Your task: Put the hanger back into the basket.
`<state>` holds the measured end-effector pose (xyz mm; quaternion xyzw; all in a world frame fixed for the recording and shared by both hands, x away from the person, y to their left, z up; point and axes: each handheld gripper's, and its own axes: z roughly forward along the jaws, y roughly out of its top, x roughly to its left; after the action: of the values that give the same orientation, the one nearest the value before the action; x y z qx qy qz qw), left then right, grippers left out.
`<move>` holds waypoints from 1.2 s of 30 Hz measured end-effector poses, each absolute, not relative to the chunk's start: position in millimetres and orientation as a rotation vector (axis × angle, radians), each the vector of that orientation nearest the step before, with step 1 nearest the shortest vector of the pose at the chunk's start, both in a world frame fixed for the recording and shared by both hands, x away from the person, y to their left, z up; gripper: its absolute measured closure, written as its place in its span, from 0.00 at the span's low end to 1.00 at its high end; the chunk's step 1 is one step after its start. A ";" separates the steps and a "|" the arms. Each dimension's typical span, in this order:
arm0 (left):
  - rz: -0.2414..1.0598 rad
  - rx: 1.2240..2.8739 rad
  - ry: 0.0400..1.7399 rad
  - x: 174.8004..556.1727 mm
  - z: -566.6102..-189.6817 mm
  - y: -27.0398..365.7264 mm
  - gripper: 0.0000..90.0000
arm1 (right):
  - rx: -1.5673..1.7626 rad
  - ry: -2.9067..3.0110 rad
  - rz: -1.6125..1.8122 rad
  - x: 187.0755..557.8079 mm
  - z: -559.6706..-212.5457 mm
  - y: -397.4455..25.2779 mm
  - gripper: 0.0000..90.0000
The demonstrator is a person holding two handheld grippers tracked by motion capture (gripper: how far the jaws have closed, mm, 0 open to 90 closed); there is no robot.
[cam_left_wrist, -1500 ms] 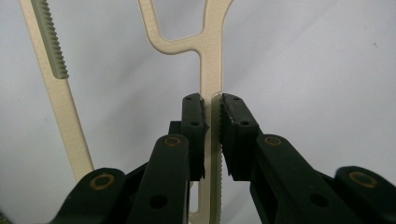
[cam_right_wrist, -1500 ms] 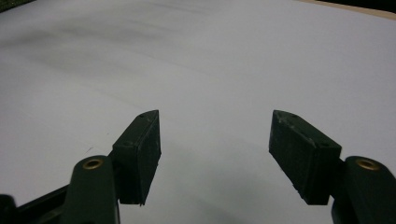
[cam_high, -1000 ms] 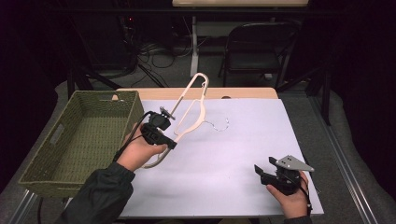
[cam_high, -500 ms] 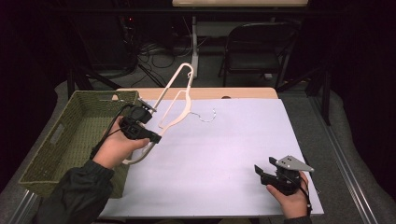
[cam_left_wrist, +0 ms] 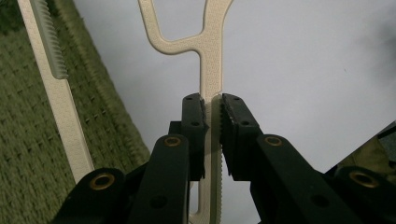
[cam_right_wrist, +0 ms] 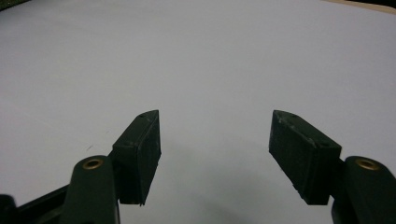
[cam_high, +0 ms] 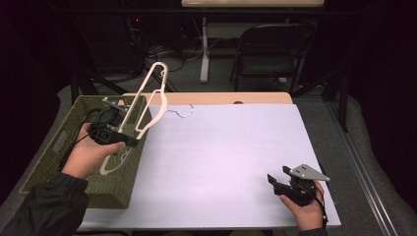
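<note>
A cream plastic clothes hanger [cam_high: 147, 101] is held tilted above the right rim of the green woven basket [cam_high: 54, 147], its metal hook [cam_high: 179, 112] pointing toward the white table sheet. My left gripper [cam_high: 120, 138] is shut on one thin bar of the hanger [cam_left_wrist: 212, 84], both jaws pressed against it in the left gripper view. The hanger's lower end hangs over the basket's inside. My right gripper [cam_high: 280, 183] rests near the table's front right corner, open, with nothing between its fingers [cam_right_wrist: 140, 149].
The white sheet [cam_high: 231, 157] covers most of the wooden table [cam_high: 221, 98]. A dark folding chair [cam_high: 270, 51] and cables lie on the floor beyond the far edge. The room around is dark.
My left gripper has carried the hanger to the left, from over the white sheet to above the basket. The right gripper has stayed in place.
</note>
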<state>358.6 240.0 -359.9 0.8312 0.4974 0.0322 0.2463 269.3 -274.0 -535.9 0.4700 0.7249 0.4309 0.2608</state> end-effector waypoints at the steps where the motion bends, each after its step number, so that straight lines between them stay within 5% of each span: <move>1: 0.087 2.258 1.387 356.3 -362.5 248.7 0.89 | 1.279 1.972 1.161 268.9 -535.5 -274.2 0.38; 17: 0.002 2.094 1.472 348.0 -386.4 291.5 0.89 | 1.271 1.981 1.160 270.7 -536.0 -271.9 0.38; 36: -0.123 1.684 1.524 336.8 -415.1 332.2 0.89 | 1.285 1.989 1.162 271.3 -538.3 -271.0 0.38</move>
<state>336.8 332.2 -415.1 0.6719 0.6081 -0.0492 0.4198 271.3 -271.0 -538.3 0.4718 0.7302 0.4266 0.2495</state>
